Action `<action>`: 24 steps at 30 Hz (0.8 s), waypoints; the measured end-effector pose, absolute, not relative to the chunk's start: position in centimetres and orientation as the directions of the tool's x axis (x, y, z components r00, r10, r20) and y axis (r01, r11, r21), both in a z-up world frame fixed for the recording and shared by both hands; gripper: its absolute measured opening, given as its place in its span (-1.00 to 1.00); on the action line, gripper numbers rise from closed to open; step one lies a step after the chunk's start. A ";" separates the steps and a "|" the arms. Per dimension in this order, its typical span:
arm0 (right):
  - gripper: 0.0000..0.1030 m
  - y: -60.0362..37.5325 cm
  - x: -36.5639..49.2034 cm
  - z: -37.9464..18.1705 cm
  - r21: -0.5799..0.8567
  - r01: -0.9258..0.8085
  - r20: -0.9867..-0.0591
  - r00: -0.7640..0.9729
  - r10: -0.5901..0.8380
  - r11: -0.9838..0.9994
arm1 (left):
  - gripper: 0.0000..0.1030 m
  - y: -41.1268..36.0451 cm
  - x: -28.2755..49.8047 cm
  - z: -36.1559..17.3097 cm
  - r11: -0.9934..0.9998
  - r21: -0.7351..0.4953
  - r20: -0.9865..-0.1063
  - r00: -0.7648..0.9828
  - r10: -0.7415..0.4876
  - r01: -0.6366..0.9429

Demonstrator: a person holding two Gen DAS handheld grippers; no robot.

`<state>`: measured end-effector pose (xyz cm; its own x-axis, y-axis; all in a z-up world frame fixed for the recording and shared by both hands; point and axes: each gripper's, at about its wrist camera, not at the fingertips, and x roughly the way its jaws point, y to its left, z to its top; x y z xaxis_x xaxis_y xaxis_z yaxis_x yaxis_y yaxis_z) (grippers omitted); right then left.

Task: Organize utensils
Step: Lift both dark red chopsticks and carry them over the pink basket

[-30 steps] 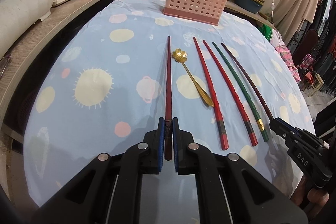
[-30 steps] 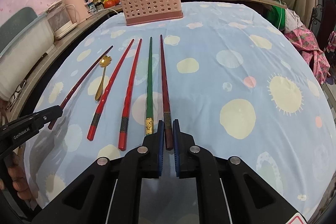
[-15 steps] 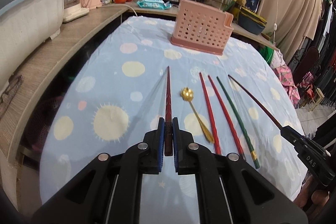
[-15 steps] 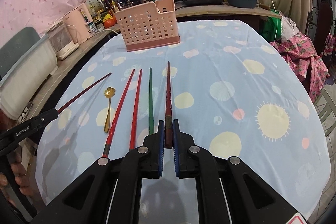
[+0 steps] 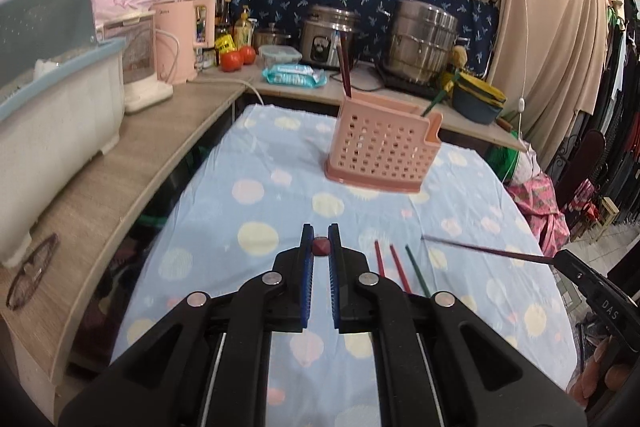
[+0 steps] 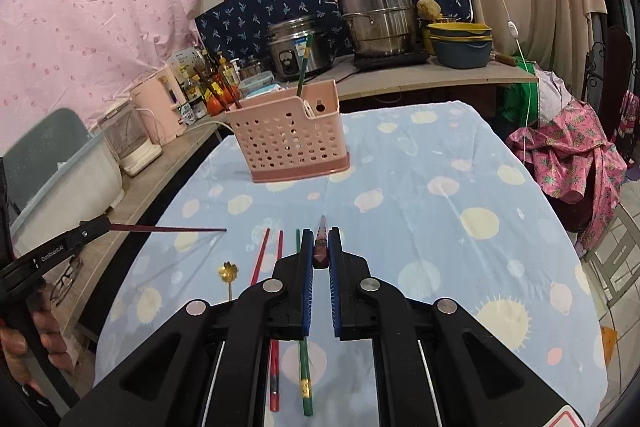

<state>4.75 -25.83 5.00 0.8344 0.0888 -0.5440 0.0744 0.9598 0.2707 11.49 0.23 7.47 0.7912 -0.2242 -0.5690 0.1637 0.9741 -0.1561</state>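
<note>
A pink perforated utensil holder [image 5: 383,155] stands at the far end of the table; it also shows in the right wrist view [image 6: 292,143], with a few chopsticks upright in it. My left gripper [image 5: 320,247] is shut on a dark red chopstick [image 5: 320,247], lifted and seen end-on. My right gripper [image 6: 321,247] is shut on another dark red chopstick [image 6: 321,241], lifted and pointing at the holder. Two red chopsticks [image 6: 260,259], a green chopstick [image 6: 304,359] and a gold flower spoon [image 6: 228,273] lie on the cloth.
The table has a blue cloth with pale dots [image 6: 460,211]. A wooden counter [image 5: 100,187] on the left carries a dish rack, kettle and glasses. Pots and bowls [image 6: 380,19] stand behind. Clothes hang at the right.
Both grippers have lifted their chopsticks off the cloth and tipped them up toward the holder. The other utensils have stayed where they lay.
</note>
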 end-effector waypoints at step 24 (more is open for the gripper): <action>-0.86 -27.4 12.4 12.5 0.308 0.012 -0.393 0.912 0.116 0.951 | -0.87 -2.9 19.4 14.8 0.973 -0.127 -0.435 0.871 -0.229 0.193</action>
